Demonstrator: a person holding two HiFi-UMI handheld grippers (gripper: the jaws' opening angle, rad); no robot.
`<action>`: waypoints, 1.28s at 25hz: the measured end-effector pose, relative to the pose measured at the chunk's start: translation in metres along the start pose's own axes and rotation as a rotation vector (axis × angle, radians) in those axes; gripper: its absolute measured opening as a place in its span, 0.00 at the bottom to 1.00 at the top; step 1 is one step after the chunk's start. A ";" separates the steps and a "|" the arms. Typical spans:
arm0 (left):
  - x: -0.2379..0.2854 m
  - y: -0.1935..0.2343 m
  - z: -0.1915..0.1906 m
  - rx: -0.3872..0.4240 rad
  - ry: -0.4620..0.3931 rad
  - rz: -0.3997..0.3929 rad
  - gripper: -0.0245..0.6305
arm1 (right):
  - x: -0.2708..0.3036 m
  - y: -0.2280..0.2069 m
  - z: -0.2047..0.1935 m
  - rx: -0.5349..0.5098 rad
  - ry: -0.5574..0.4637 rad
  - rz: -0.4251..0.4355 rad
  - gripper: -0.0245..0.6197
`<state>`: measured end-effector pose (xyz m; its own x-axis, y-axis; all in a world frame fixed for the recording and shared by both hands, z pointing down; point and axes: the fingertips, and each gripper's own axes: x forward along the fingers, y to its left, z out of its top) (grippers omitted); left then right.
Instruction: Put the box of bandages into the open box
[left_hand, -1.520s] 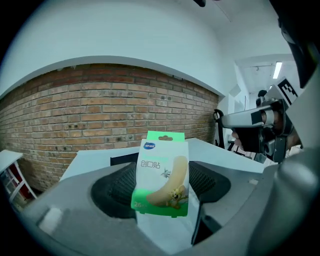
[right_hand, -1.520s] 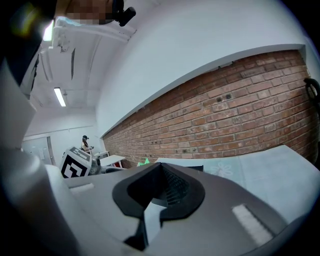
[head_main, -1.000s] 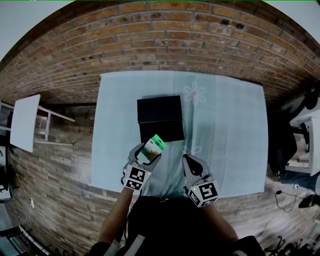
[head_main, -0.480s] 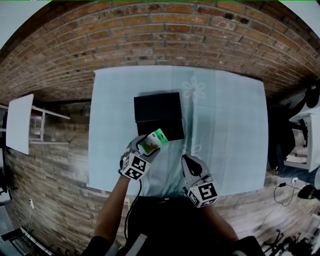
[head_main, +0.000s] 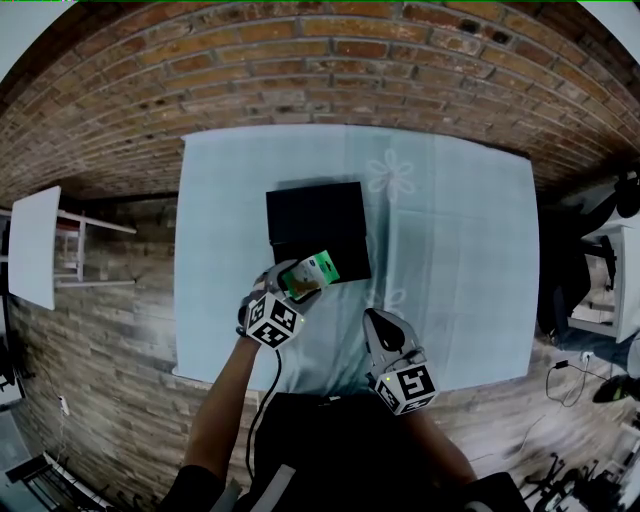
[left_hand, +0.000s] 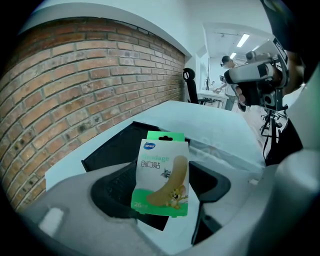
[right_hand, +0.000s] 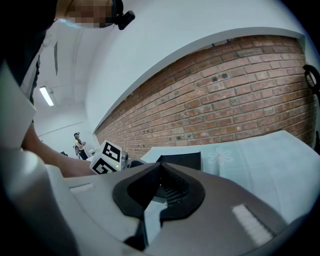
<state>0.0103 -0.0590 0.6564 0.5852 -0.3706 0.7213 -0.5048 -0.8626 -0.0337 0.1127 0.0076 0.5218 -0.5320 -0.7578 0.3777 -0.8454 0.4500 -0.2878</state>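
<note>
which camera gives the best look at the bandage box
The left gripper view: the box of bandages fills the centre, printed front facing the camera. The head view shows it small and tilted; the right gripper view does not show it.

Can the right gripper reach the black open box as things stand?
Probably yes. The right gripper is empty, with bare tablecloth between it and the black open box. The left gripper, holding the box of bandages, crowds the box's near edge.

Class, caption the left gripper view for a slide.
Left gripper holds the bandage box by the open black box.
</note>
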 end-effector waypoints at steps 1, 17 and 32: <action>0.002 0.002 -0.001 0.012 0.010 -0.003 0.56 | 0.002 -0.001 0.000 0.002 0.002 -0.001 0.04; 0.035 0.011 -0.015 0.109 0.118 -0.100 0.56 | 0.021 -0.007 -0.003 0.018 0.030 -0.013 0.04; 0.052 0.009 -0.024 0.116 0.155 -0.141 0.56 | 0.027 -0.018 -0.004 0.032 0.039 -0.028 0.04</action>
<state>0.0213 -0.0779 0.7103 0.5359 -0.1938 0.8217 -0.3436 -0.9391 0.0025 0.1137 -0.0190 0.5406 -0.5105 -0.7506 0.4195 -0.8581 0.4132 -0.3049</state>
